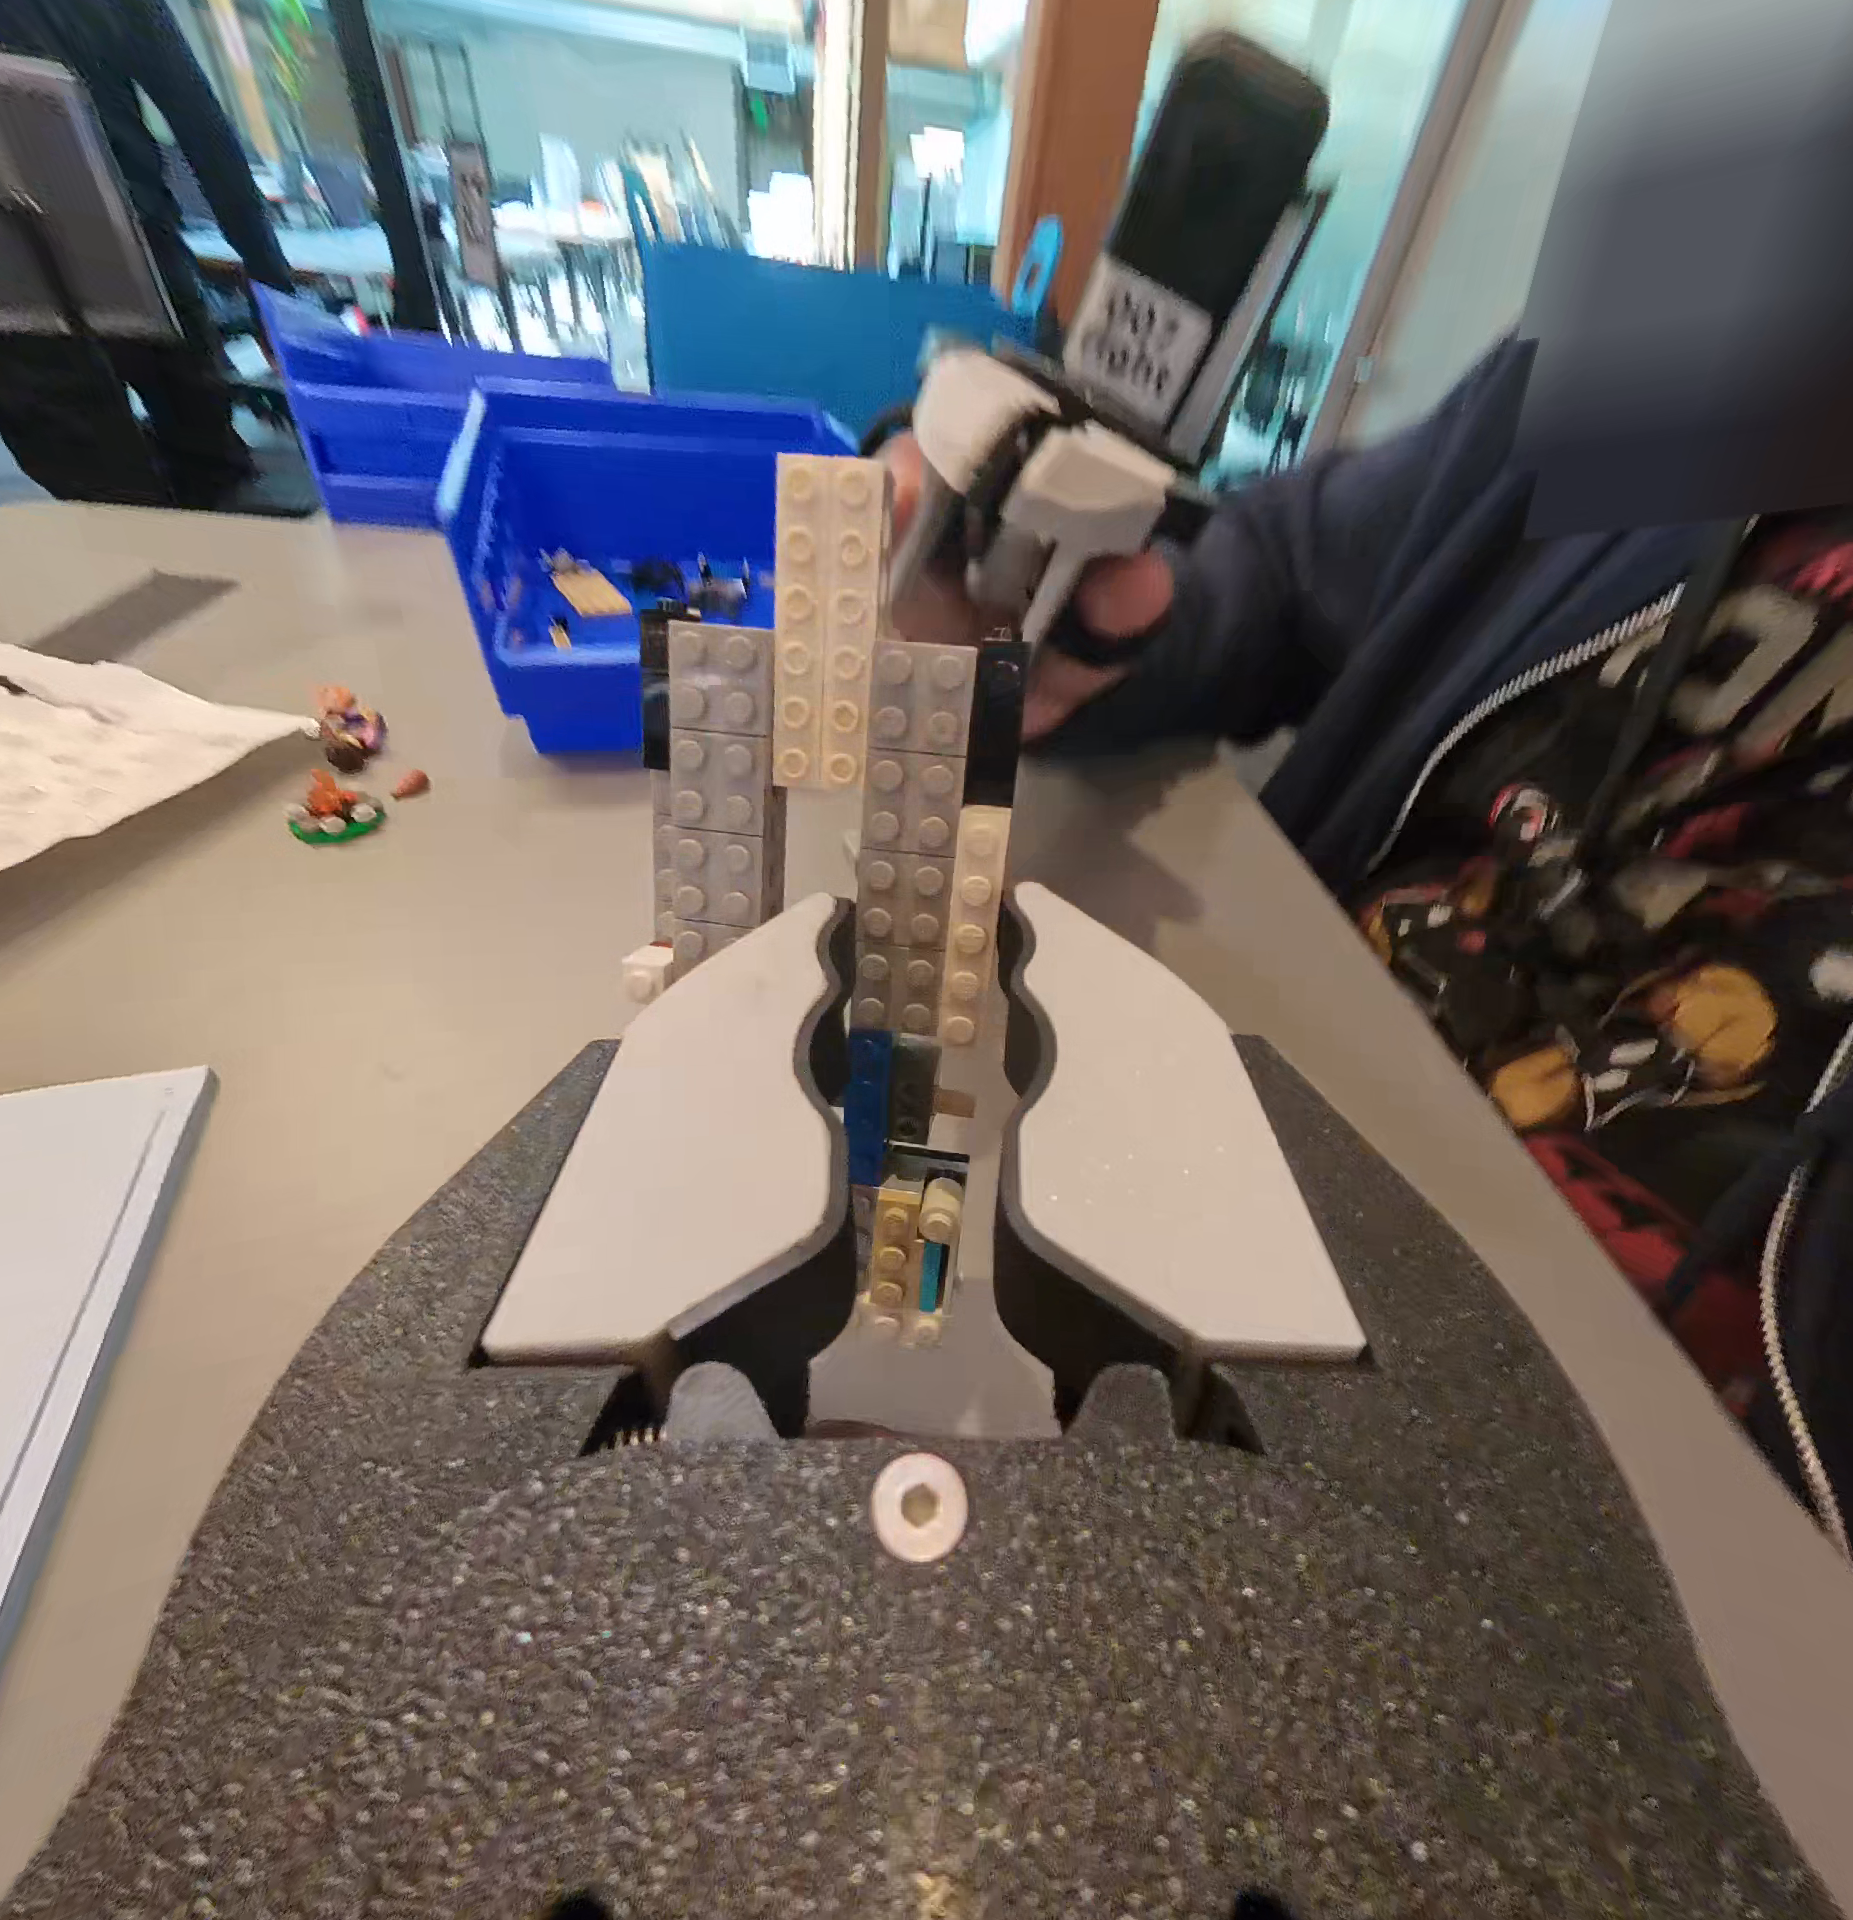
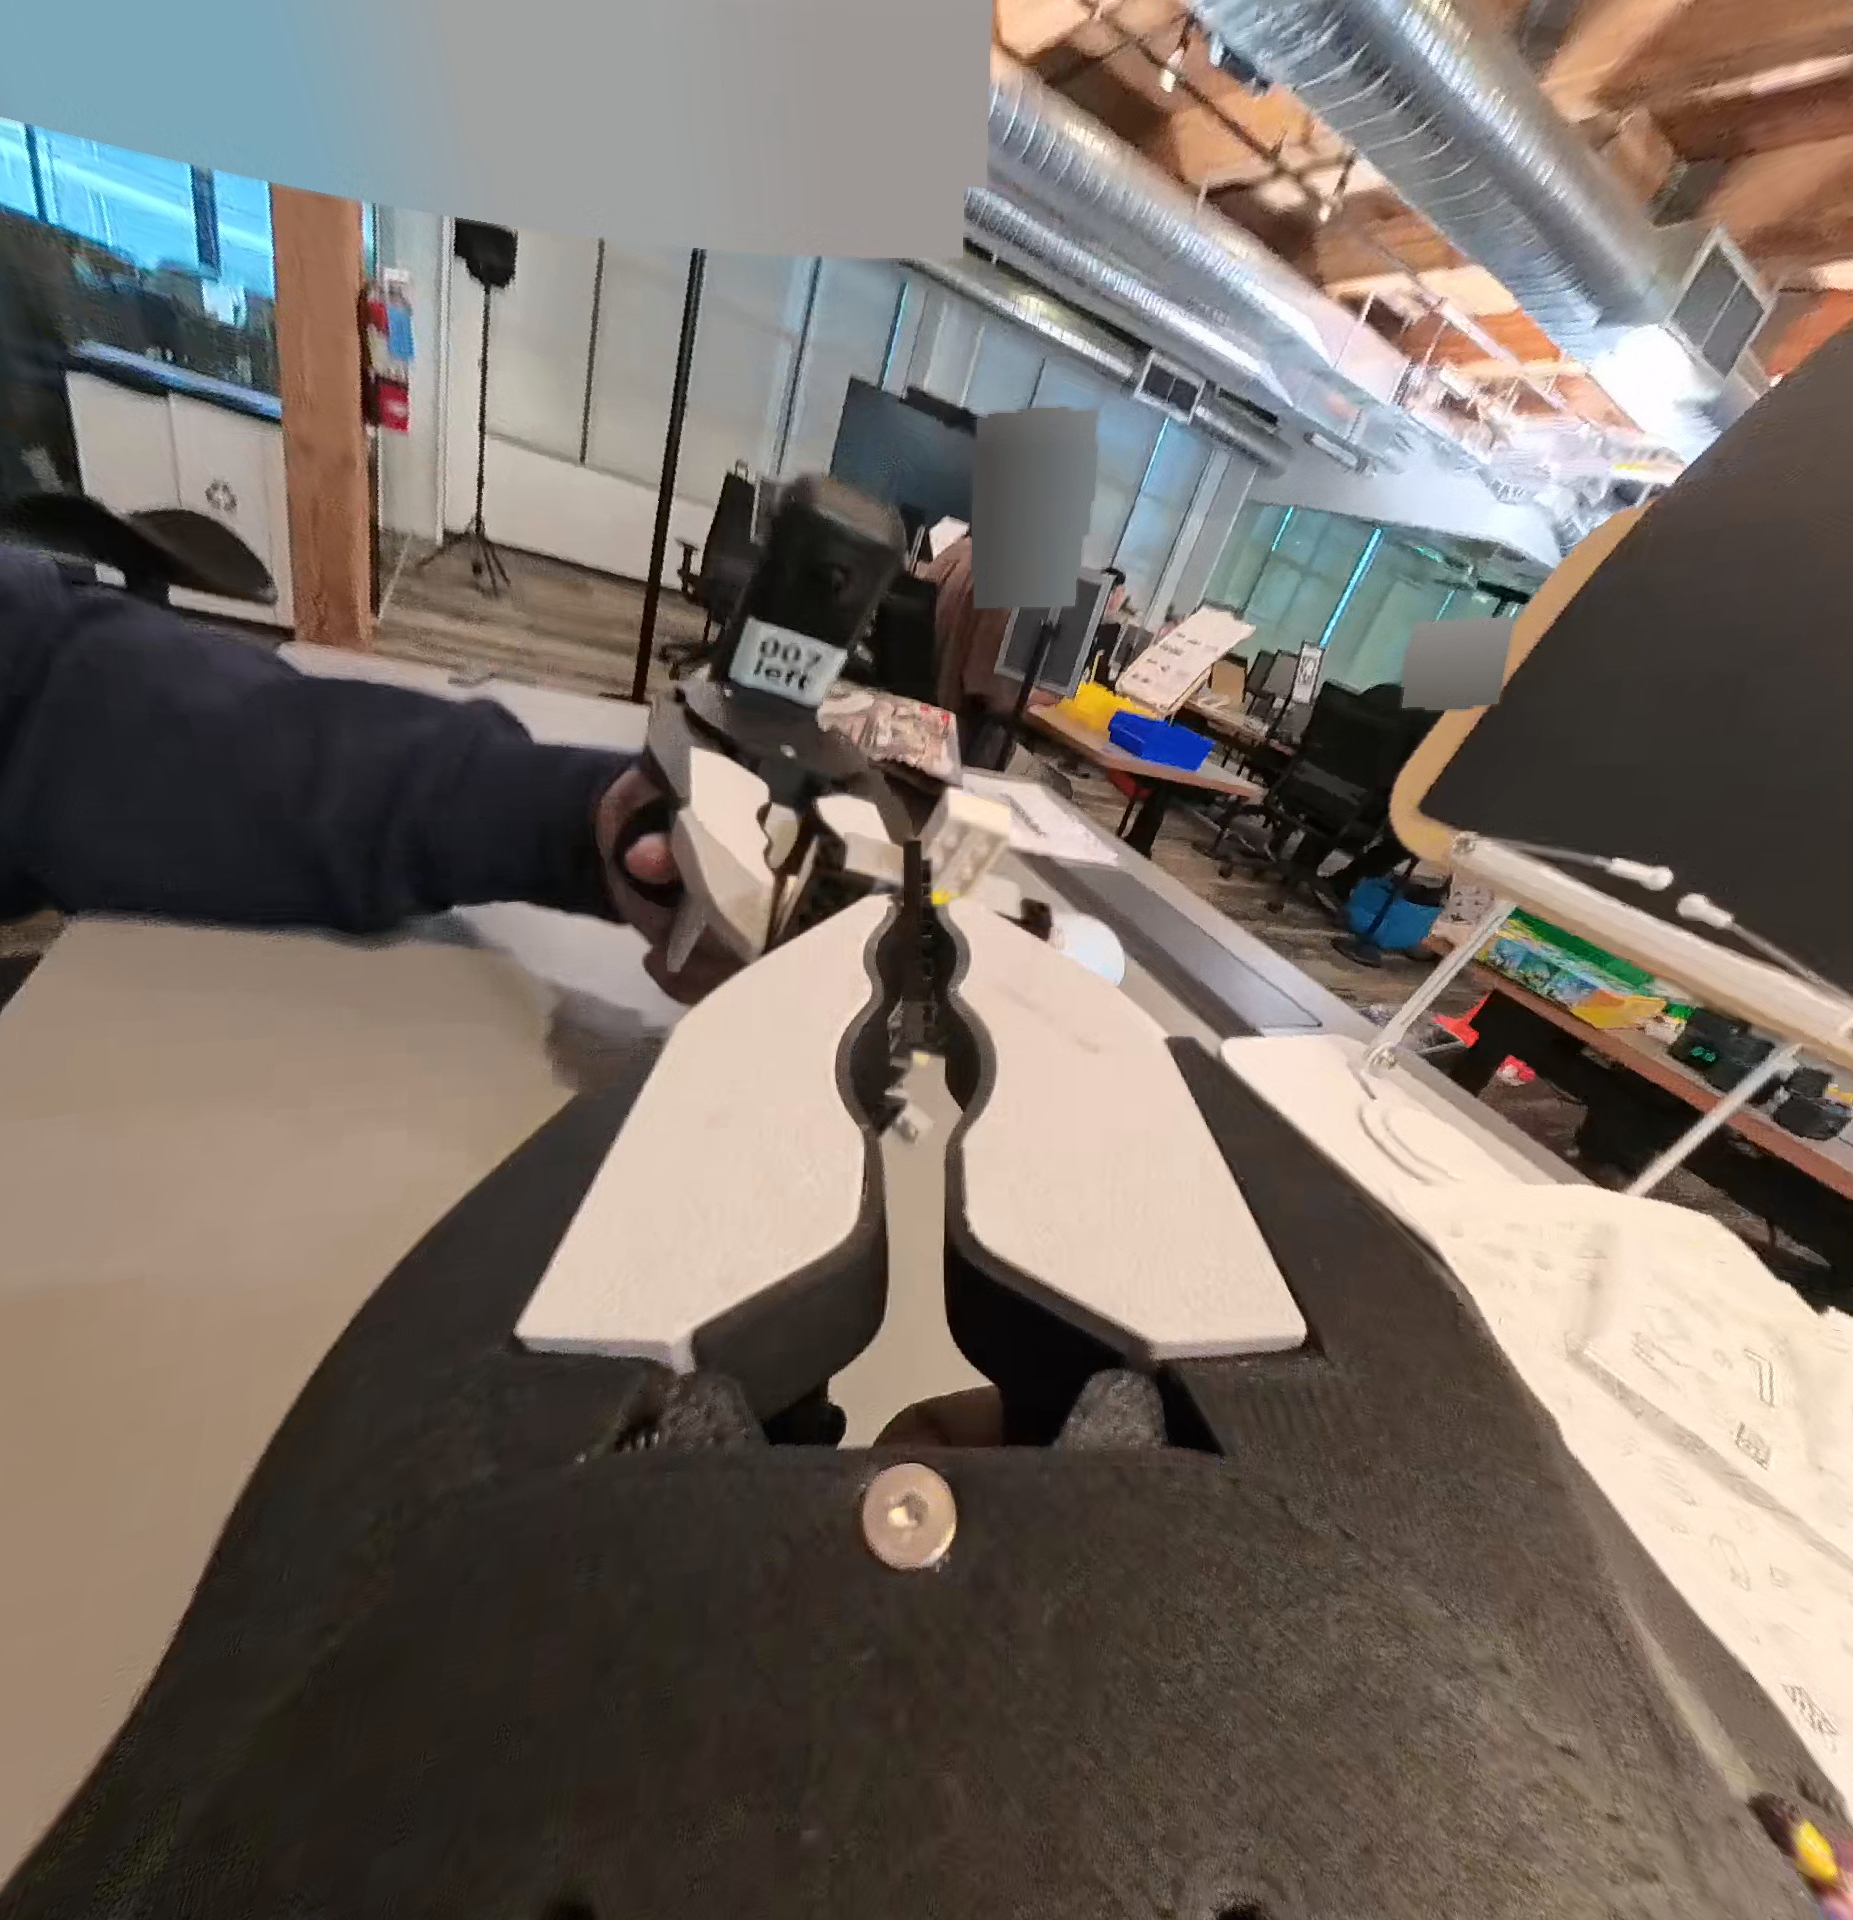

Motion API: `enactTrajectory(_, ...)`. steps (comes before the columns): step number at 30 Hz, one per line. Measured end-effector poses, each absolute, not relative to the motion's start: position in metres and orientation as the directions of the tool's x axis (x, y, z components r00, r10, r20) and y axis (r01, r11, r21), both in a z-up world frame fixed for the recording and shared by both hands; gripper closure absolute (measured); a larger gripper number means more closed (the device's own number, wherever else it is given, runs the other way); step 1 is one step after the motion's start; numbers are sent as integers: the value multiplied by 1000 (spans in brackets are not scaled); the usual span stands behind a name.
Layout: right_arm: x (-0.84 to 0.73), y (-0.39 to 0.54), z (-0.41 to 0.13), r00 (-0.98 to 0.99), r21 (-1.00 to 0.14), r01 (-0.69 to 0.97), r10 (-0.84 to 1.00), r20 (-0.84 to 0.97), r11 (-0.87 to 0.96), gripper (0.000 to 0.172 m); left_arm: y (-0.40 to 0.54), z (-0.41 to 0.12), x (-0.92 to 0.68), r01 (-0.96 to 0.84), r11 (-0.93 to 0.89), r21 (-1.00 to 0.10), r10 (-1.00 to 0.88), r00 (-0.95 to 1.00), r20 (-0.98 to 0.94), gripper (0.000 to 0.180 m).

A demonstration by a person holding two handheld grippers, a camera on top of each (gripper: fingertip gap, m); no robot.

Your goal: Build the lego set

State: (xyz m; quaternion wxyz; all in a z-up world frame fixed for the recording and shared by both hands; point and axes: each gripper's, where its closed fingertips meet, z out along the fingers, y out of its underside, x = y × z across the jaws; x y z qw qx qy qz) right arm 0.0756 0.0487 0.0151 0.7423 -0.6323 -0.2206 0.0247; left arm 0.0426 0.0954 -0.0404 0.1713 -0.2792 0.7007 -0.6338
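The left gripper (image 1: 922, 914) has its jaws partly open around the lower end of a toy-brick assembly (image 1: 901, 852). The column of grey studded plates with a cream strip along its right edge runs between the two fingers, with blue, black and tan bricks deeper in the gap. The left finger (image 1: 787, 935) sits against the column's edge; whether the right finger presses the cream strip I cannot tell. The assembly rises away from the jaws, with a second grey column to the left and a long cream plate (image 1: 830, 623) standing highest in the middle.

The right gripper (image 2: 917, 935) is nearly shut, its tips pinching a thin black brick strip (image 2: 914, 904) seen edge-on. In the left wrist view this gripper is blurred and sits behind the top of the assembly.

Further out on the grey table (image 1: 278, 987) are a blue bin (image 1: 589, 499) holding small pieces, a few small coloured brick bits (image 1: 340, 769), and printed paper sheets (image 1: 70, 748).
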Motion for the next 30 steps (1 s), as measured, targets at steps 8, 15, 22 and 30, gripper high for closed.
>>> enactTrajectory(8,64,79,13,821,-987,110,549,159,121,166,82,-25,45,-156,-181,-971,-485,-845,226,155)
enactTrajectory(15,65,92,9,772,-998,47,632,66,47,167,74,-33,48,-198,-183,-963,-463,-847,262,155)
enactTrajectory(22,64,89,-1,781,-998,54,621,61,30,167,72,-44,46,-241,-105,-965,-482,-836,262,155)
enactTrajectory(30,61,85,-16,797,-998,60,602,51,6,167,72,-61,47,-255,54,-965,-566,-805,181,155)
